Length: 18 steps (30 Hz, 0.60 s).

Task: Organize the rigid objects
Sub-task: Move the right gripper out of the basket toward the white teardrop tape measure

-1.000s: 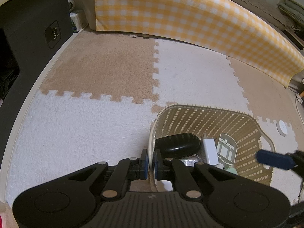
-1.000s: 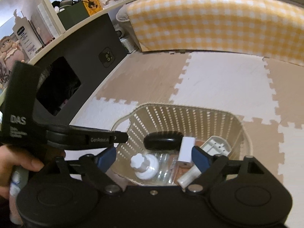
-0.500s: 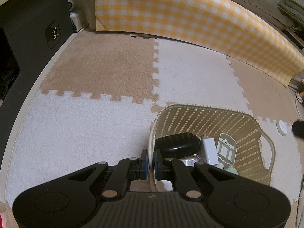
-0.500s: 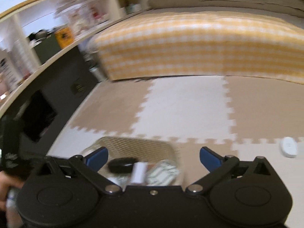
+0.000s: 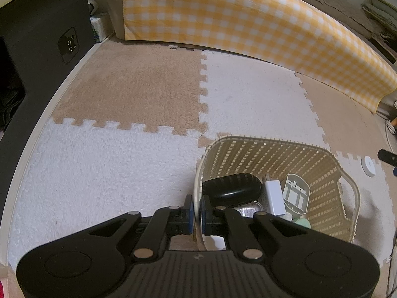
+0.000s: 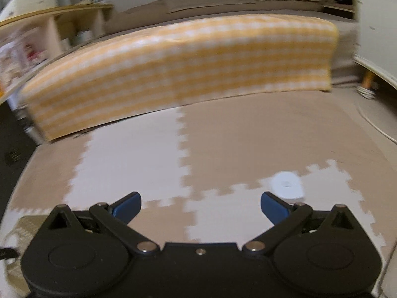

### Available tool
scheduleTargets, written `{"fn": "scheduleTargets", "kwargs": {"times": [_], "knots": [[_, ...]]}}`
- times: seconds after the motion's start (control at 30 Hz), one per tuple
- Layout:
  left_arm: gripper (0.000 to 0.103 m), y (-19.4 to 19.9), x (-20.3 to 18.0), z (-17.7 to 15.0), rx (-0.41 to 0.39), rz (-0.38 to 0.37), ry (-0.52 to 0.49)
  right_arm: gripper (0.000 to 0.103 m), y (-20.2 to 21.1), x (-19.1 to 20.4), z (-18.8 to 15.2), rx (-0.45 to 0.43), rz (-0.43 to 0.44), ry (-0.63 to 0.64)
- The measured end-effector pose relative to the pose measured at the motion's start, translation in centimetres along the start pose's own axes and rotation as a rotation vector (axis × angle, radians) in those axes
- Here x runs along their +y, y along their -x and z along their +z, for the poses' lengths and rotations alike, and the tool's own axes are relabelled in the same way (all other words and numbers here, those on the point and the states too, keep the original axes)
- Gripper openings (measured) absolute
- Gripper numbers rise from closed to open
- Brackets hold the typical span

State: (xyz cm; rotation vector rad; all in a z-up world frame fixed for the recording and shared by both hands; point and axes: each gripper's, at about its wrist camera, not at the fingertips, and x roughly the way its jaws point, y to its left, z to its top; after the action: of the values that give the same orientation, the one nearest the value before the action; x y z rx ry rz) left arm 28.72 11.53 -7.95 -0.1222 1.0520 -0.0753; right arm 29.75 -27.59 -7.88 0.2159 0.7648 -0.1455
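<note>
2 grippers divide the work: the left gripper (image 5: 196,213) clamps the woven basket's rim (image 5: 198,186) to steady it, while the right gripper (image 6: 201,204), jaws wide and empty, nears the white disc (image 6: 287,185).

Cream lattice basket (image 5: 322,164) w/ side handle is sitting upright on the foam floor mat, over the tan/white seam. Inside, a black oval case (image 5: 232,186) is lying at the left, nearest the rim. A white charger block (image 5: 274,195) is leaning beside it, prongs up. A grey-green plastic part (image 5: 296,193) is standing tilted to its right. A clear ribbed item & a mint piece are peeking out below, mostly hidden. A white round disc (image 5: 369,166) is lying flat on the floor, right of the basket, apart from it; it's blurred in the right view (image 6: 287,185).
</note>
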Motion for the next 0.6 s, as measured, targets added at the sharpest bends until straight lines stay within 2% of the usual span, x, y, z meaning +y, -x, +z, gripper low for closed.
{"fn": "scheduleTargets", "kwargs": {"times": [0.23, 0.37, 0.47, 0.53, 0.6], "knots": [[0.006, 0.0, 0.0, 0.0, 0.0, 0.001, -0.005, 0.103, -3.5, -4.9, -1.9, -0.005, -0.117, -0.142], [0.006, -0.1, -0.1, 0.0, -0.002, 0.003, -0.01, 0.103, -5.3, -6.1, -2.7, -0.018, -0.186, -0.124], [0.006, -0.1, -0.1, 0.0, -0.002, 0.005, -0.014, 0.101, -6.2, -6.7, -3.3, -0.043, -0.203, -0.097], [0.006, -0.2, 0.0, 0.0, 0.0, 0.004, -0.013, 0.091, -6.9, -7.0, -3.4, -0.05, -0.203, -0.078], [0.006, -0.2, -0.1, 0.0, 0.001, 0.005, -0.015, 0.086, -7.4, -7.3, -3.3, -0.056, -0.201, -0.069]]}}
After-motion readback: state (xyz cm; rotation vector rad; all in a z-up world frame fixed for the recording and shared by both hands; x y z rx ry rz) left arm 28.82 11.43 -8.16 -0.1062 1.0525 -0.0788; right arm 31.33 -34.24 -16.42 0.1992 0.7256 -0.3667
